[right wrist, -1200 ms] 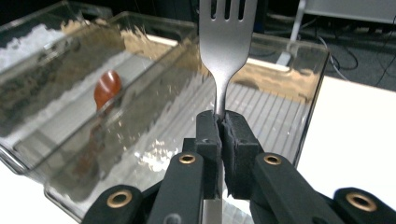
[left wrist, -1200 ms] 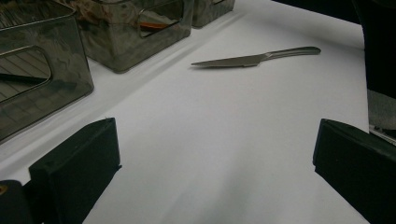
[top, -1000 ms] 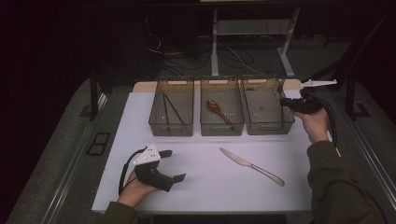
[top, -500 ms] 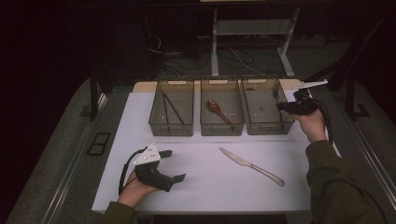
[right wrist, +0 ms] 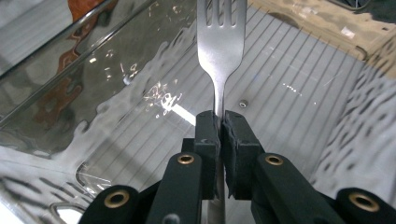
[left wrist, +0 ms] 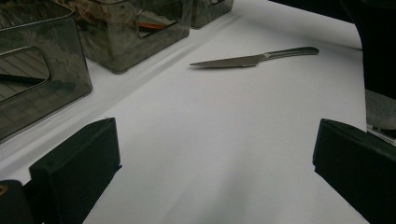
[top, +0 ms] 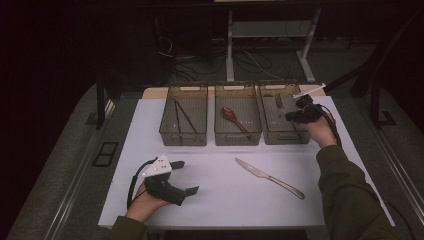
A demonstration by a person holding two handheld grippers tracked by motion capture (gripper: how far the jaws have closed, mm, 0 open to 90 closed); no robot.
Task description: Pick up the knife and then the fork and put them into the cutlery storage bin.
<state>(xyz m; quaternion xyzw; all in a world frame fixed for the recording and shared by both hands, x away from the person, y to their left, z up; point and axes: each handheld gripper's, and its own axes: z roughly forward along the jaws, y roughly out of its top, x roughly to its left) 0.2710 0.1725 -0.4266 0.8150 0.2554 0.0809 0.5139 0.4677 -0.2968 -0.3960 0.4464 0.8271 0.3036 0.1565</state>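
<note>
The white table [top: 220, 200] spreads wide across the high view, and along its far edge sit three clear bins side by side: the left bin [top: 183, 121] with a pair of dark chopsticks [top: 181, 116] lying in it, the middle bin [top: 238, 120] with a reddish-brown spoon [top: 233, 116], and the right bin [top: 282, 120], where the action is. Over that right bin, the right gripper [top: 292, 114] hangs in the person's right hand, jaws pressed tight together on the neck of a metal fork [right wrist: 221, 42], and the right gripper view shows it plainly: the fork stands up between the black pads, tines pointing away from the camera, over the ribbed floor of the bin, just inside its near wall. Down at the near left of the table, the left gripper [top: 186, 177] rests low in the person's left hand, jaws spread wide apart with nothing between them; in the left gripper view they frame bare white tabletop. Out in the open, between the two hands and well apart from both, a table knife [top: 269, 178] lies flat on the table, its blade pointing towards the middle bin and its handle towards the near right.
</note>
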